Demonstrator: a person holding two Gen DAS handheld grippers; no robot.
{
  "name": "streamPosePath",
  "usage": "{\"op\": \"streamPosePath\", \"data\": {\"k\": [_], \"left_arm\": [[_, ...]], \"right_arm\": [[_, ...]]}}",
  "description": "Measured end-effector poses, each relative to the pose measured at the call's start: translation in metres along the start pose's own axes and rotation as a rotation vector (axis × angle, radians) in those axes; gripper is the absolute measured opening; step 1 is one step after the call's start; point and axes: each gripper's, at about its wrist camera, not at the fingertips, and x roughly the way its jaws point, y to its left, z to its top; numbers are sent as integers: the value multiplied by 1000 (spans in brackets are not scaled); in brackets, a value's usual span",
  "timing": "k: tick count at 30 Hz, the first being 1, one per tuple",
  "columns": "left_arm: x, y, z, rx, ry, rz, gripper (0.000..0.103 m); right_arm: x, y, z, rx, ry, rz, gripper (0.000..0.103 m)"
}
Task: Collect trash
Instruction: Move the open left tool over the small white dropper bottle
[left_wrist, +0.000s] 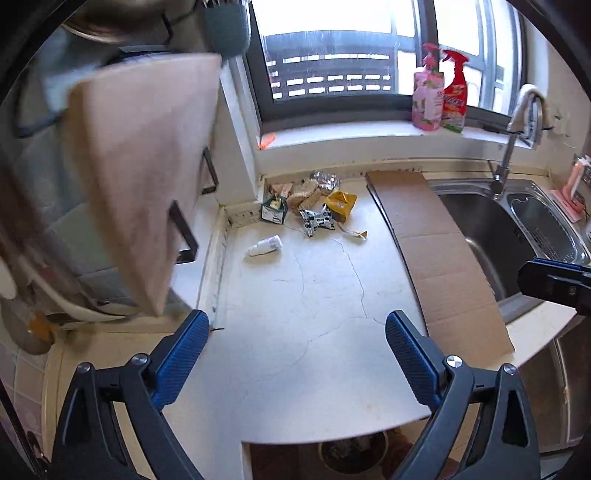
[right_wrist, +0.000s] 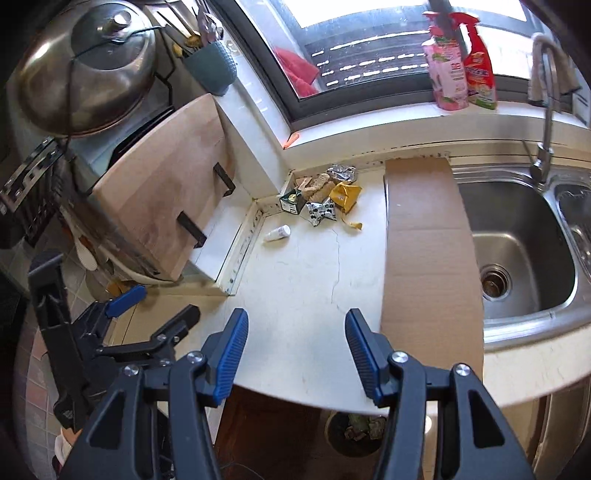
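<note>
some scraps already sit in the round floor bin (right_wrist: 354, 430), but the crumpled wrapper pile (left_wrist: 314, 201) and small white bottle (left_wrist: 265, 245) remain at the counter's back corner; left gripper (left_wrist: 297, 360) and right gripper (right_wrist: 297, 356) both gape empty.

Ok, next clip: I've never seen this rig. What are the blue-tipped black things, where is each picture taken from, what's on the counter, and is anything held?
They are handheld two-finger grippers, one per hand, each carrying a camera that looks along its fingers. One picture comes from the left gripper, the other from the right gripper. Both are open and hold nothing. On the white counter a trash pile sits in the back corner, with a small white bottle nearby and a flat cardboard sheet partly over the sink. A bin stands below the counter edge.
</note>
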Motion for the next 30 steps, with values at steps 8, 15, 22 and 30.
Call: {"op": "streamPosePath", "data": {"k": [8, 15, 22, 30], "left_arm": [[137, -11, 59, 18, 187, 74, 84], [239, 0, 77, 25, 319, 149, 76], [297, 17, 81, 31, 375, 189, 71], [332, 31, 86, 40, 397, 180, 69]], "right_arm": [[100, -44, 83, 15, 145, 40, 55], [180, -61, 122, -4, 220, 64, 55], [250, -74, 147, 26, 285, 83, 55], [300, -72, 159, 70, 347, 138, 55]]}}
